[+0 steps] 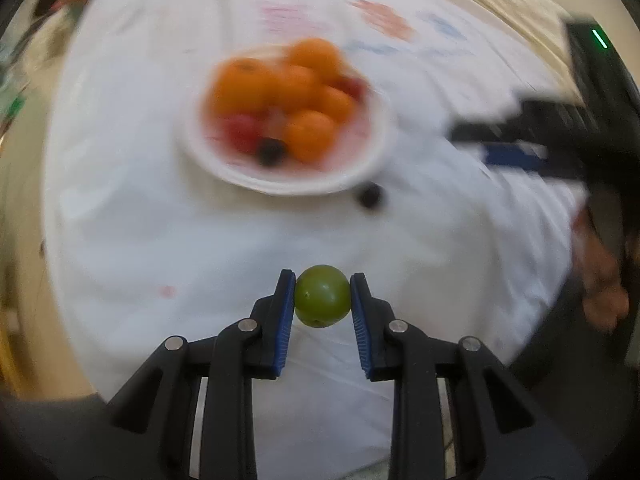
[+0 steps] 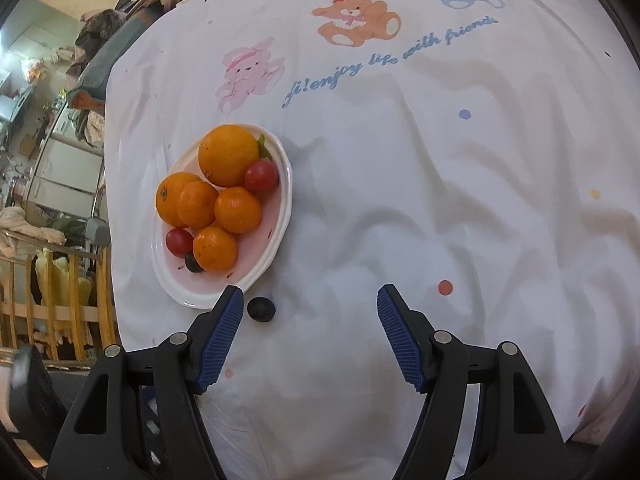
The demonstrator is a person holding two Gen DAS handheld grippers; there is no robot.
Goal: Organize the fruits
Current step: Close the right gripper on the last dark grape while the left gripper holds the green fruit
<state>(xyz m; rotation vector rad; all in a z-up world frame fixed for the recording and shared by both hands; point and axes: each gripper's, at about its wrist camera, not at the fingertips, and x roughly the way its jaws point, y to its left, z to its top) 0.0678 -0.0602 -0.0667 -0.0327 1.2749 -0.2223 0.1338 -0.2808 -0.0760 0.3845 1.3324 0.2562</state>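
On the white printed cloth (image 2: pixel 400 200), a white oval dish (image 2: pixel 280 216) loaded with five oranges (image 2: pixel 228 154), two red tomatoes (image 2: pixel 261 176) and one dark berry (image 2: pixel 193 263); second dark berry (image 2: pixel 261 309) on the cloth just beside the dish rim. Left tool (image 1: pixel 322 296) clamped on a green grape (image 1: pixel 322 295), held short of the dish. Right tool (image 2: pixel 310 336) spread wide, gripping nothing, near the loose berry.

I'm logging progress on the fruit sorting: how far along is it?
Mostly done: the white oval plate already holds five oranges, two red tomatoes and a dark berry. In hand: the left gripper is shut on a round green fruit, not yet on the plate. Left: one dark round berry on the cloth beside the plate, near the open right gripper.
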